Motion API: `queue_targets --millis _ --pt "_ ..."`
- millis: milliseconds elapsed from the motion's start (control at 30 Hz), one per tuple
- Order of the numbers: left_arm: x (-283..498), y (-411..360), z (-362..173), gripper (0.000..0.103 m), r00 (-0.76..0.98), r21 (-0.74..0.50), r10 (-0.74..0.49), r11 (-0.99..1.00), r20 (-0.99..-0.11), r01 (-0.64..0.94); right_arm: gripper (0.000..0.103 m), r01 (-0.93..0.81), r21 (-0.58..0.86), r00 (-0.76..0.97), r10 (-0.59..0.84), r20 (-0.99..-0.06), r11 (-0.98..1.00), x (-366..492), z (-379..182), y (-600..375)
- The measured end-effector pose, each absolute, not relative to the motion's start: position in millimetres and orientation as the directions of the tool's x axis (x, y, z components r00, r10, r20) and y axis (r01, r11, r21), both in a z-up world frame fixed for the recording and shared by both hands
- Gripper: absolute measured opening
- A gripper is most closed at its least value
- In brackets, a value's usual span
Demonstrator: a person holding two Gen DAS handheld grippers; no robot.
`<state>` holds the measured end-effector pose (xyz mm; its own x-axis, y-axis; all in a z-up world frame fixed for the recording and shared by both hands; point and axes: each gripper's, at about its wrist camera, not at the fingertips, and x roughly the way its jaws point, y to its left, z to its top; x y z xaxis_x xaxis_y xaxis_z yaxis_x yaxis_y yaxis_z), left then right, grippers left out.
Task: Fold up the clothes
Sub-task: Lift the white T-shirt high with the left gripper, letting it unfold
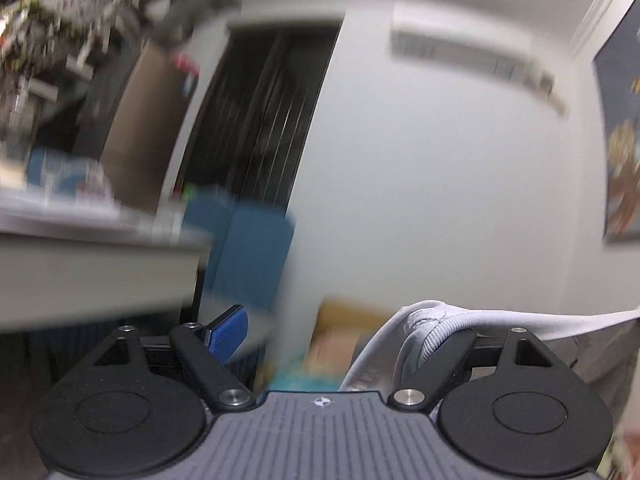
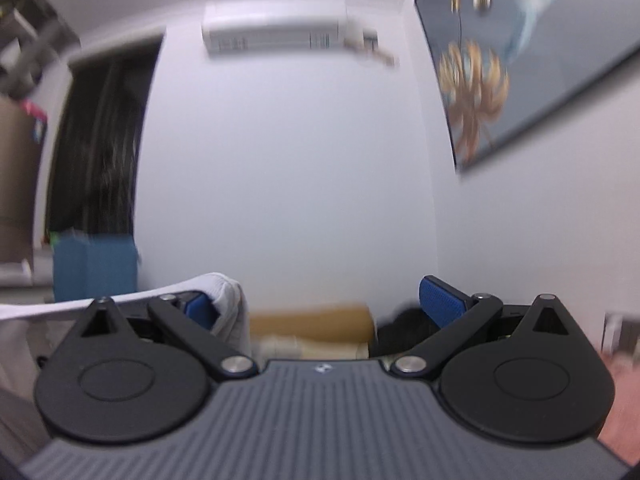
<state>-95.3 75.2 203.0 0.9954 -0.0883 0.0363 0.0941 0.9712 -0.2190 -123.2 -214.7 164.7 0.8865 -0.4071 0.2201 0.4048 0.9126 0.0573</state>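
No writing was legible. Both claws stood apart, the grey garment [image 1: 436,320] draped over one finger of each: left claw [image 1: 344,332], right claw [image 2: 324,304]. Only the left view showed the counter [image 1: 100,256].

A pale grey knit garment [image 1: 432,322] with a thick ribbed hem hangs in the air, draped over one finger of each claw rather than pinched between two. In the left wrist view its bunched, ribbed edge sits over the right-hand finger, and a taut band runs off toward the frame's right edge. In the right wrist view the same cloth [image 2: 230,300] wraps the left-hand finger (folds look soft, slightly blurred).
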Motion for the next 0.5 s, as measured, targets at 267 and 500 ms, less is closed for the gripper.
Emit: queue_targets --millis 267,500 --pt "-183 94 354 0.090 0.961 -0.210 -0.075 0.968 0.268 0.134 0.103 0.361 0.053 0.841 -0.349 0.413 0.931 -221 312 -181" --pt "-224 103 428 0.092 0.962 -0.287 -0.166 0.931 0.218 0.226 0.103 0.348 0.051 0.838 -0.335 0.431 0.936 -265 385 -177"
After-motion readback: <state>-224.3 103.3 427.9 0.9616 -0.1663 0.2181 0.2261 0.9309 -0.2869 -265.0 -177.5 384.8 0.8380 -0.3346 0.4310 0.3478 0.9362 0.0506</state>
